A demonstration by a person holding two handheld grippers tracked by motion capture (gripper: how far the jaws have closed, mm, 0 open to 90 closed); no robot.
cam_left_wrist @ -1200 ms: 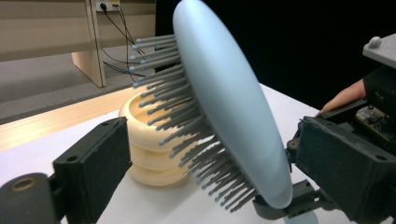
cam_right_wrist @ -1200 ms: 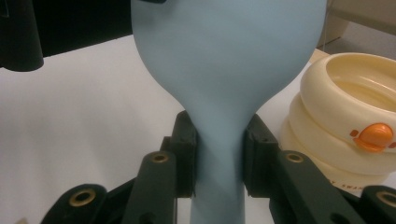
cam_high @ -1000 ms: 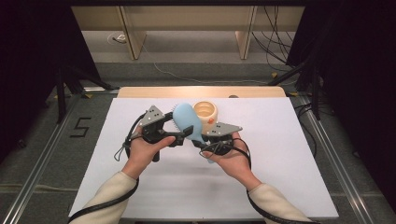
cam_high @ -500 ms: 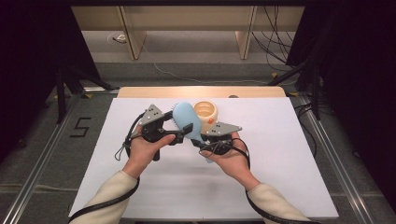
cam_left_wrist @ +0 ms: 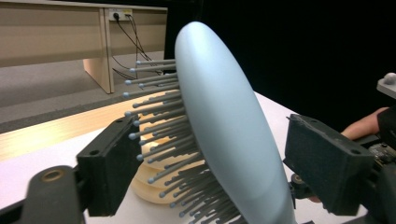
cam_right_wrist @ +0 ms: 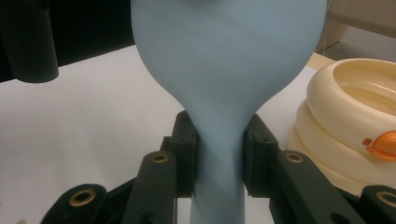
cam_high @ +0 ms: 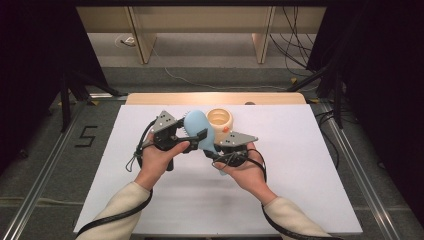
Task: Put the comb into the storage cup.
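So the right gripper (cam_right_wrist: 218, 154) has its jaws clamped on the blue hairbrush (cam_high: 200, 132) handle above the bench (cam_high: 310, 165), while the left gripper (cam_left_wrist: 224, 172) jaws have just been closing around its head, pads not pressing yet.

From my station: hairbrush (cam_right_wrist: 224, 60) head cut off by the top edge in the right gripper view, its handle end hidden under my right gripper (cam_high: 220, 152), cream ribbed container (cam_left_wrist: 156, 179) mostly behind the bristles, its orange mark (cam_right_wrist: 383, 139) too cropped to read.
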